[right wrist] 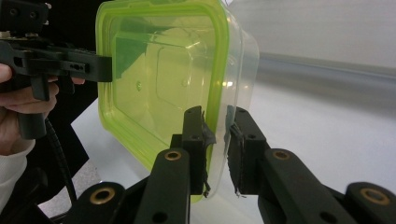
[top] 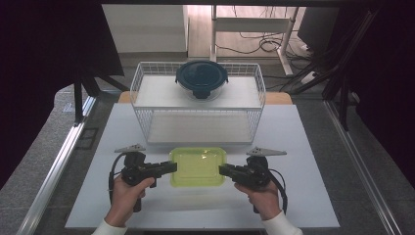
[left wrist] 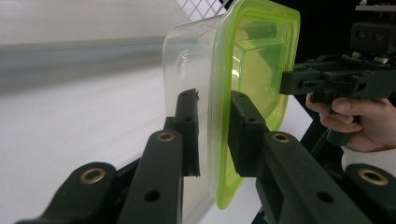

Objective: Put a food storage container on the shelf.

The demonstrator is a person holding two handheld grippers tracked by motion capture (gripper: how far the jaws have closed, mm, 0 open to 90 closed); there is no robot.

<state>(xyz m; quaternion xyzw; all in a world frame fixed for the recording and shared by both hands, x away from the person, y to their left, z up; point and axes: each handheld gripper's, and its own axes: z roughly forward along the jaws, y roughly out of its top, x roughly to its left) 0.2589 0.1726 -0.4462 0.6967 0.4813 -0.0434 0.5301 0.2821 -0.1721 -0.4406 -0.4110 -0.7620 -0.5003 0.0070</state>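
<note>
A clear rectangular container with a lime-green lid (top: pixel 197 166) lies on the white table between my two grippers. My left gripper (top: pixel 173 167) is shut on the rim at its left edge. In the left gripper view the jaws (left wrist: pixel 212 100) stand on either side of the green rim (left wrist: pixel 252 60). My right gripper (top: pixel 221 170) grips the opposite edge, its worn pads pressed on the rim (right wrist: pixel 215 116) of the container (right wrist: pixel 159 79). Each gripper view also shows the other gripper on the far edge (left wrist: pixel 285 81) (right wrist: pixel 105 65).
Behind the container stands a white wire two-level rack (top: pixel 142 81). A round container with a dark blue lid (top: pixel 201 76) sits on its upper level. The white table (top: pixel 293 147) spreads to both sides, with metal rails along its left and right.
</note>
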